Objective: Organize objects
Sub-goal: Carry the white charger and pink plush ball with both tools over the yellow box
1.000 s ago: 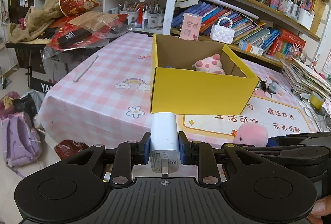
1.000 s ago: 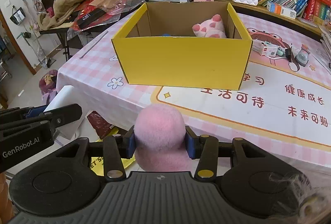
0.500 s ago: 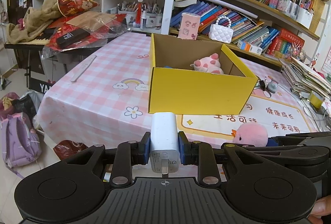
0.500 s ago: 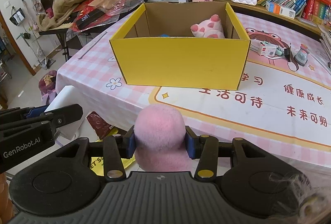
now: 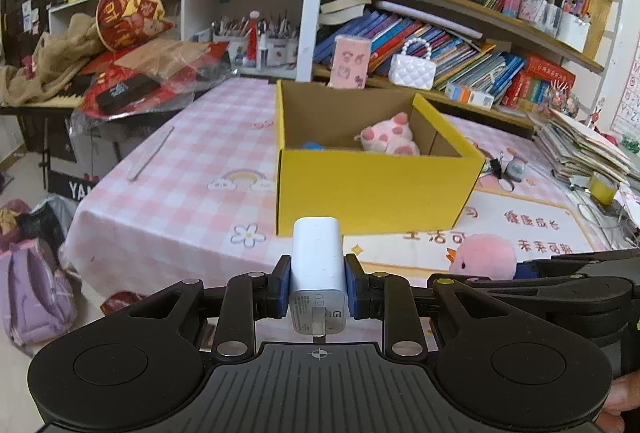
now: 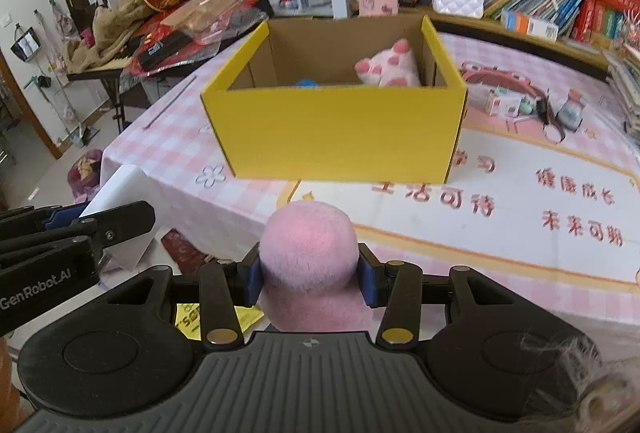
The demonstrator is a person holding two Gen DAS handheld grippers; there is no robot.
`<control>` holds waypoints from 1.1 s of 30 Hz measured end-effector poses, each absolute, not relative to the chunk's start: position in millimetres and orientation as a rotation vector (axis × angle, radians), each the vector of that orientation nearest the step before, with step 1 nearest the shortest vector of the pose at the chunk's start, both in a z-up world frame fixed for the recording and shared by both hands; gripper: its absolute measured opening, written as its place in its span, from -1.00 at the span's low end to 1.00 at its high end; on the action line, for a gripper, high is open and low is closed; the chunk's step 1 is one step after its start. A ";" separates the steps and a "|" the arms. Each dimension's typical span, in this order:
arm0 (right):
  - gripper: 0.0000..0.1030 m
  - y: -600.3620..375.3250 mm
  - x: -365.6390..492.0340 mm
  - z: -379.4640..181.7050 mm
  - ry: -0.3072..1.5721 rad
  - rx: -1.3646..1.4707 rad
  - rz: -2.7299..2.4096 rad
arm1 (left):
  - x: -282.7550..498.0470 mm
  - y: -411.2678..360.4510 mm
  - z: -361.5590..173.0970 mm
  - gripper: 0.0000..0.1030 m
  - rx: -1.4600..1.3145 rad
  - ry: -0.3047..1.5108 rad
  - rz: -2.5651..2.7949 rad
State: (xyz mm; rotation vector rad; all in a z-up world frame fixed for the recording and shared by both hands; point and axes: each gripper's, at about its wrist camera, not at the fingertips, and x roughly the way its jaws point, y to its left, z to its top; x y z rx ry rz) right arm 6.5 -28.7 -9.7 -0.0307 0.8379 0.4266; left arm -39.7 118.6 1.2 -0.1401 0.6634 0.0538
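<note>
The table fills the middle of both views under a pink checked cloth, its near edge just ahead of both grippers. The yellow box stands open-topped at frame centre, holding a pink-and-white plush at its right rear and a blue item barely visible. The right gripper is clamped on a pink plush toy; the left gripper is clamped on a white charger.

Recommended: carry each item above the front rim before letting go, one at a time. The box's left half looks free; the grippers sit close together, so collision is the risk.
</note>
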 end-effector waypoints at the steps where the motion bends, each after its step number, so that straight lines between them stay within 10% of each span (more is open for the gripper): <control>1: -0.15 -28.4 7.5 -6.9 0.825 -0.032 0.424 | -38.8 118.9 3.1 -0.52 -0.139 0.658 0.052; 18: -0.15 -24.3 95.0 56.7 0.506 -0.051 0.444 | 36.0 116.9 48.1 -0.52 -0.093 0.514 0.077; 33: -0.15 -16.2 187.7 18.5 0.590 -0.136 0.524 | 131.5 104.2 24.6 -0.52 -0.095 0.614 0.156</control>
